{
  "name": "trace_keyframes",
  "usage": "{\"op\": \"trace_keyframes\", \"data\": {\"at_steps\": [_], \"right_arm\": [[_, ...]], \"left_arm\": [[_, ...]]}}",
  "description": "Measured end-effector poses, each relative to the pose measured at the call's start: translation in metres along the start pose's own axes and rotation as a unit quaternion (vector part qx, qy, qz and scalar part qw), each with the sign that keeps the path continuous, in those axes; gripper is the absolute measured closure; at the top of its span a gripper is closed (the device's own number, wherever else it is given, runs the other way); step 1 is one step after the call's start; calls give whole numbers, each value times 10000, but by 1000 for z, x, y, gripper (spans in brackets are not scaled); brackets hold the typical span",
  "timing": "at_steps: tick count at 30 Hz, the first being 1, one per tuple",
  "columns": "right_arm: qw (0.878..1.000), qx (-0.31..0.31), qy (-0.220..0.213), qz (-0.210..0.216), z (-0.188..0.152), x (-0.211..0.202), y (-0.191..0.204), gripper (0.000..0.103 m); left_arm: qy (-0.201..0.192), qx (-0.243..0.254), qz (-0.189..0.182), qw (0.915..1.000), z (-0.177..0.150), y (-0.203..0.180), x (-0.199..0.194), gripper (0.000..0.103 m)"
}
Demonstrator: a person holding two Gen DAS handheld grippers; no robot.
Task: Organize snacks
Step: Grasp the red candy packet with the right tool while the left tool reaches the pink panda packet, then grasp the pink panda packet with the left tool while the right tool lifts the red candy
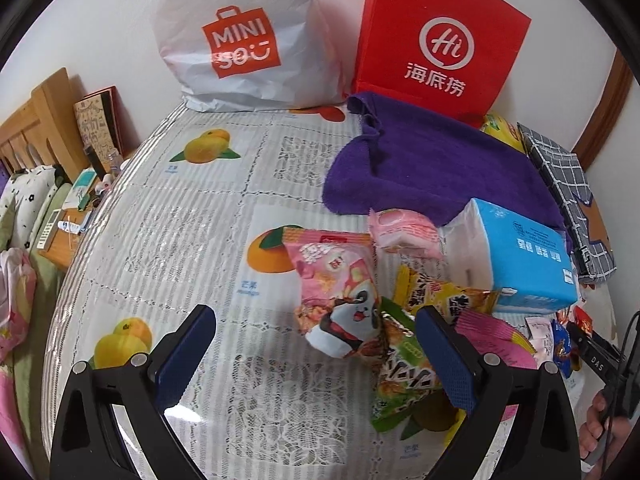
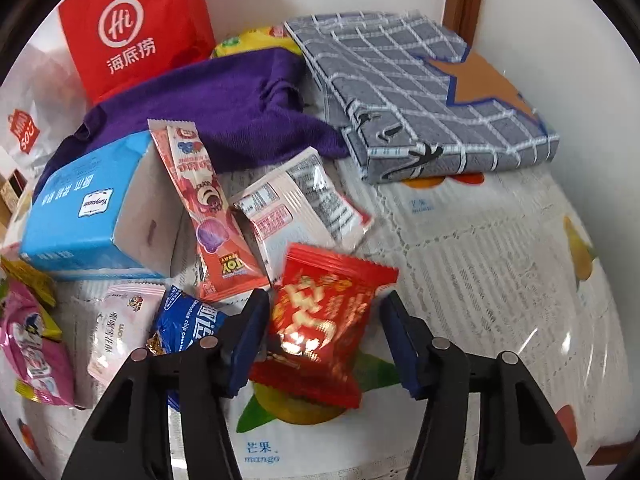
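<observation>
Snack sorting on the bench (image 2: 500, 248): you are bringing the right gripper (image 2: 324, 340) down over the red snack packet (image 2: 320, 320), which is lying flat near the front edge, so that its jaws are straddling the packet at roughly half opening. The left pad is touching the packet's edge while the right pad is standing just clear, so nothing is being gripped yet. You are holding the left gripper (image 1: 316, 360) with its jaws wide apart and empty, hovering beside the panda packet (image 1: 340, 300) and the green packet (image 1: 400, 372), probably ready to take the next one. Counted in the right wrist view: one blue tissue pack (image 2: 88, 216) and one long pink stick packet (image 2: 208, 208) leaning on it, one white sachet (image 2: 296, 204), one blue cookie packet (image 2: 188, 320), one purple cloth (image 2: 224, 108), one red paper bag (image 2: 132, 28) likely serving as a destination
</observation>
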State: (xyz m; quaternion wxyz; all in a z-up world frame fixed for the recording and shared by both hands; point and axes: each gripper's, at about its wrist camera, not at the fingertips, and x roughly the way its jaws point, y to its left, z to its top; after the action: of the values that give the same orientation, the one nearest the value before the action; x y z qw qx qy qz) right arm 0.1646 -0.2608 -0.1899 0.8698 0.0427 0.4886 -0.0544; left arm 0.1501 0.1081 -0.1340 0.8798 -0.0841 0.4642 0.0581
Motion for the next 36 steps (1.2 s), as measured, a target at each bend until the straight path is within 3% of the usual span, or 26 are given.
{"op": "trace_keyframes", "data": {"at_steps": [4,9,25,36], "right_arm": [[10000,59,16,22,-1,-1,-2,48],[10000,65,0,16,-1,-2,-4,61],[9994,55,-324,138,5,-28,-7,62],[9990,33,-433,40,10,-35,-4,62]], "left_arm": [[-7,-13,18,10000,1,1,1,3],[14,31,23,10000,2,0,4,3],[254,164,98,9995,16,-9,36,3],[372,252,103,9989,22,-11,52,10]]}}
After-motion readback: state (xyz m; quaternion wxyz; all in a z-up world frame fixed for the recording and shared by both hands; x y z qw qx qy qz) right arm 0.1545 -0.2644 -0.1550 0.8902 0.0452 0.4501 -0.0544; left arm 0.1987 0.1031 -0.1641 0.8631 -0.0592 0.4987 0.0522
